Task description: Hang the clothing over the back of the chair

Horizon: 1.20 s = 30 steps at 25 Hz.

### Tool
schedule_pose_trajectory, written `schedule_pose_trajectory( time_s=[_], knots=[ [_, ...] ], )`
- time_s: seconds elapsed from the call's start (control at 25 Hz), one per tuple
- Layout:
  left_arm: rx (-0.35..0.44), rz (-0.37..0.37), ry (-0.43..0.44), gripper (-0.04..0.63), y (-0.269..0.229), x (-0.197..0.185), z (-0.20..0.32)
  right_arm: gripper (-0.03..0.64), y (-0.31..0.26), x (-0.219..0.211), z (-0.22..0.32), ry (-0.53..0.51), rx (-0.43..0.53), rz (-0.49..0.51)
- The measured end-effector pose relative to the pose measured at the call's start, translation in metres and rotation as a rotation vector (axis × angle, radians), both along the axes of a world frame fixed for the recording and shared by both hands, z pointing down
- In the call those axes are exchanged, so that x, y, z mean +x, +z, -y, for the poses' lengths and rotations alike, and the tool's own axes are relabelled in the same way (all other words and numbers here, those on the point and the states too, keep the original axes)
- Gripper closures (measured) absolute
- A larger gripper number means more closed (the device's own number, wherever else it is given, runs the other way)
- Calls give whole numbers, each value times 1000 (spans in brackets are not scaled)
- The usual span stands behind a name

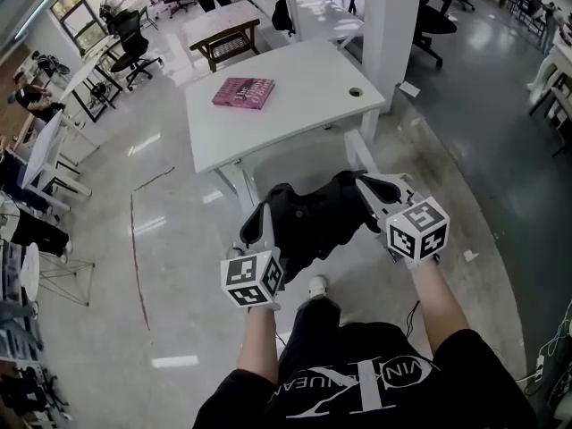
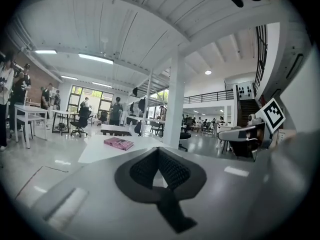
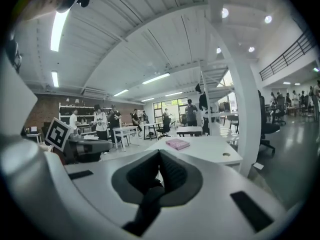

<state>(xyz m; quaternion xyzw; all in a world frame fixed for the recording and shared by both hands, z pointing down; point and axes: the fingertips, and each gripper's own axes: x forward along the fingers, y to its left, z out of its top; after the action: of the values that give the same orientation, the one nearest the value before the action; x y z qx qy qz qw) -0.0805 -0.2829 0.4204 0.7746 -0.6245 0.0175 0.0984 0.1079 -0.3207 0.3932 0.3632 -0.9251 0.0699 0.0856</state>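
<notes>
A black garment (image 1: 313, 217) hangs bunched in the air between my two grippers, above the grey floor in front of the person's legs. My left gripper (image 1: 259, 220) is shut on its left edge, and a strip of black cloth (image 2: 172, 211) runs out of the closed jaws in the left gripper view. At the garment's upper right, my right gripper (image 1: 368, 188) is shut on it as well, with black cloth (image 3: 142, 206) trailing from its jaws (image 3: 159, 154). No chair stands close by; a black office chair (image 1: 134, 43) is far off at the upper left.
A white table (image 1: 295, 114) stands just ahead with a pink book (image 1: 243, 92) on it. A white pillar (image 1: 393, 25) rises at its right end. More desks, chairs and people fill the room's far side.
</notes>
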Motion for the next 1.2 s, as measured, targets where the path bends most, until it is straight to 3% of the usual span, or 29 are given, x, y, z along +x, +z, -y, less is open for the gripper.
schedule_pose_trajectory(
  time_s=[0.88, 1.2],
  knots=[
    [131, 35, -59, 584, -24, 4, -89, 604, -12, 24, -81, 38, 94, 67],
    [137, 38, -62, 584, -24, 7, -105, 604, -15, 27, -94, 40, 107, 72]
  ],
)
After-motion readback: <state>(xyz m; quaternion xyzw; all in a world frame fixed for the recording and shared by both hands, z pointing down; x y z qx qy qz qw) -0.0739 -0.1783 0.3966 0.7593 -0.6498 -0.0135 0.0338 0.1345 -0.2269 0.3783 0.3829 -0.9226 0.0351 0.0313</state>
